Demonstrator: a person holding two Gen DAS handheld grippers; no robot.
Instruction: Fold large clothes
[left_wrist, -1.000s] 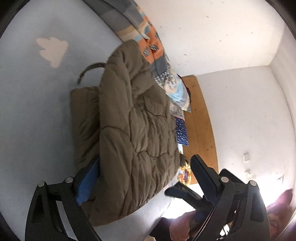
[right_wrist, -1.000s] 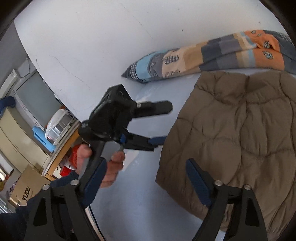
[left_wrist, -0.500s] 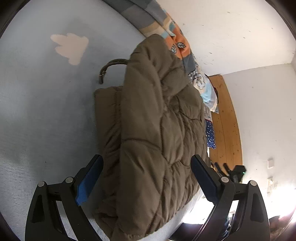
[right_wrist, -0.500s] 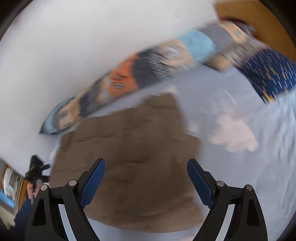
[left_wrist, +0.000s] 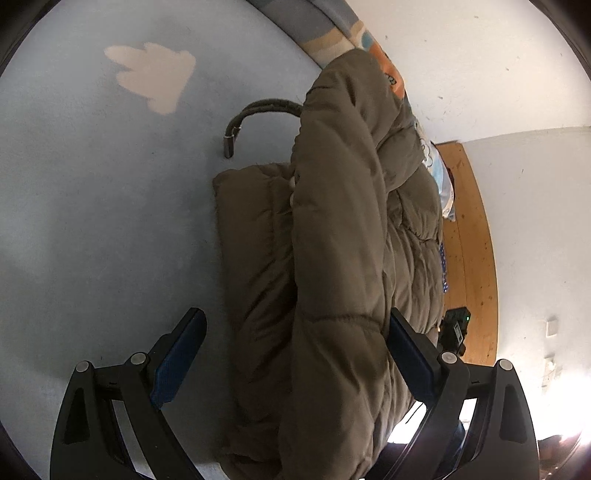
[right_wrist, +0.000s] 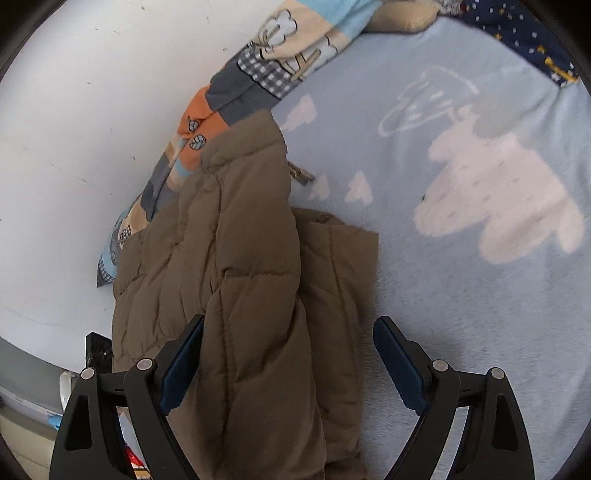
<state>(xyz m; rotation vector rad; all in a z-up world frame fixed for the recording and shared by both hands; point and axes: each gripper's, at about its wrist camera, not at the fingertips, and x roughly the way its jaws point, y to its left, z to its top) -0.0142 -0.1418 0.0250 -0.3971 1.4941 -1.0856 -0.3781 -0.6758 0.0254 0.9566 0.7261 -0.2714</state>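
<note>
Left wrist view: the left gripper (left_wrist: 295, 347) has its jaws spread wide, holding nothing; the jacket (left_wrist: 332, 258) lies between them, and whether the right pad touches the cloth is hard to tell. Right wrist view: the right gripper (right_wrist: 288, 354) also stands wide open and empty over the jacket (right_wrist: 236, 295). The jacket lies folded on the bed (right_wrist: 461, 295), its long axis running away from both cameras toward the patchwork bolster (right_wrist: 258, 74) along the wall. Its near end is cut off by the frame edge. A strap (left_wrist: 258, 110) curls out from under the far end; its origin is hidden.
</note>
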